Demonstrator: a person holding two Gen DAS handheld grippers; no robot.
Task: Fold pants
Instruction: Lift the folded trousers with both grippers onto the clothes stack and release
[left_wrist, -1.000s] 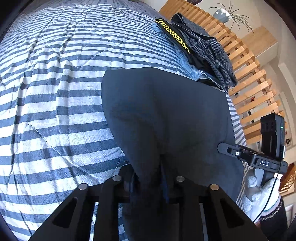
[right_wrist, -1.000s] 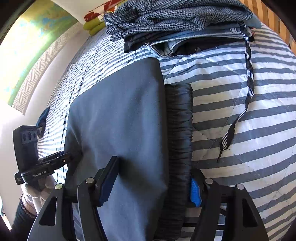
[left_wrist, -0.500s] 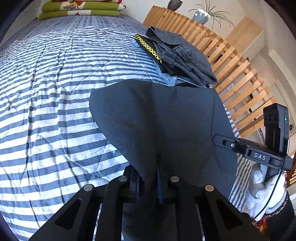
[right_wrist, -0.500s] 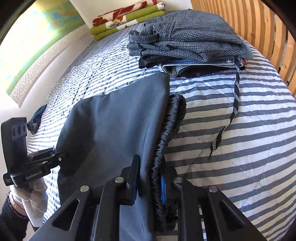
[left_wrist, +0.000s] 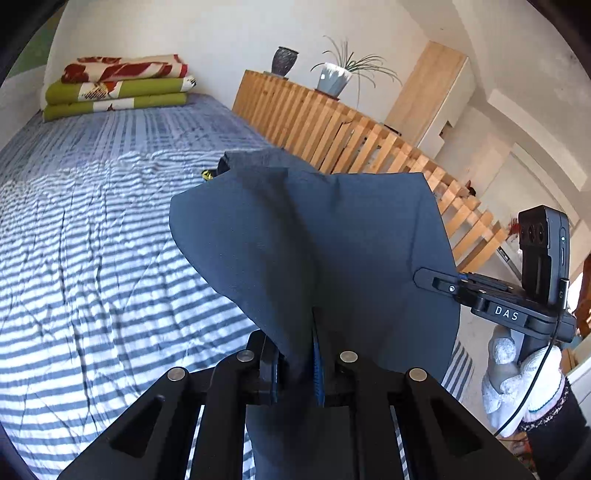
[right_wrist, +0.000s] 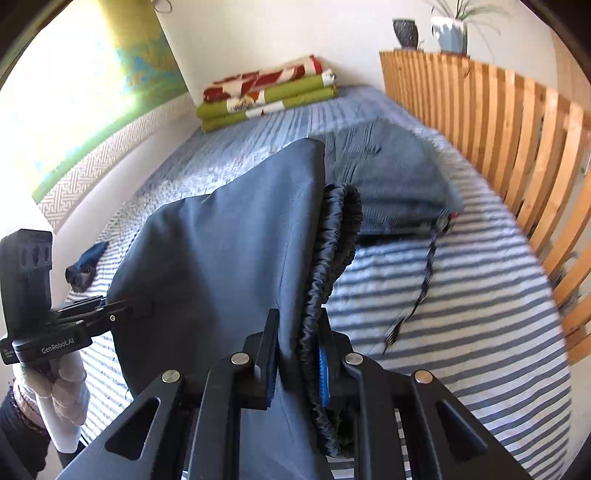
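The dark blue pants (left_wrist: 314, 229) hang folded in the air above the striped bed, held at two ends. My left gripper (left_wrist: 295, 365) is shut on one edge of the fabric. My right gripper (right_wrist: 297, 363) is shut on the pants (right_wrist: 229, 251) beside the gathered elastic waistband (right_wrist: 332, 240). Each view shows the other gripper pinching the far side: the right one (left_wrist: 428, 275) in the left wrist view, the left one (right_wrist: 122, 306) in the right wrist view. The raised cloth hides the bed directly beneath it.
The blue-and-white striped bedspread (left_wrist: 92, 240) spreads below. A pile of folded clothes (right_wrist: 391, 184) with a dangling belt (right_wrist: 424, 280) lies by the wooden slatted railing (right_wrist: 517, 147). Folded green and red blankets (left_wrist: 118, 86) lie at the bed's head. A small dark cloth (right_wrist: 85, 266) rests at the left.
Both grippers have lifted the pants off the bed and tilted upward, so the far wall and blankets now show. The right gripper closed on the waistband edge.
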